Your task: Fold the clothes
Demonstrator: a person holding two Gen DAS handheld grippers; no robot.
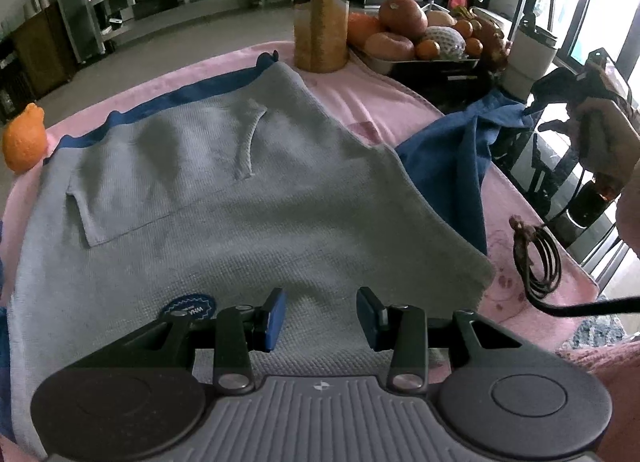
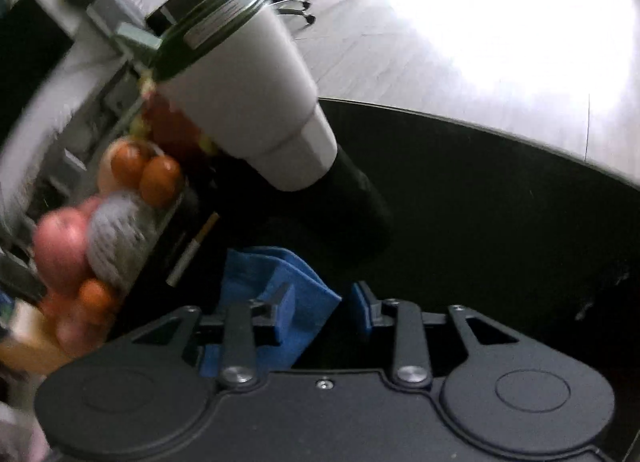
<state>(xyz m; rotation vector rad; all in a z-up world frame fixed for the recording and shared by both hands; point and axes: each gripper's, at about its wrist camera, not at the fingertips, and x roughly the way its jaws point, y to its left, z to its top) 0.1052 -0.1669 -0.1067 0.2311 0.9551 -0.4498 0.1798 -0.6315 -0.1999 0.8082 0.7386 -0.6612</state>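
A grey garment [image 1: 240, 201] with dark blue trim lies flat on a pink blanket [image 1: 380, 101]. Its blue sleeve [image 1: 452, 157] stretches out to the right, off the blanket. My left gripper [image 1: 322, 314] hovers open over the garment's near edge, with only the flat cloth beneath its pads. At the far right a hand holds my right gripper [image 1: 534, 103] at the sleeve's tip. In the right wrist view, the blue sleeve end [image 2: 272, 274] lies between the fingers of my right gripper [image 2: 323, 310]. It rests beside the left pad, with a gap to the right pad.
A metal tray [image 1: 384, 63] of fruit stands behind the sleeve, with a white tumbler [image 2: 248, 101] beside it on the black tabletop [image 2: 480, 221]. A rope-wrapped post [image 1: 320, 21] stands at the back. An orange fruit [image 1: 24, 141] sits far left; a coiled cable [image 1: 536, 262] lies at right.
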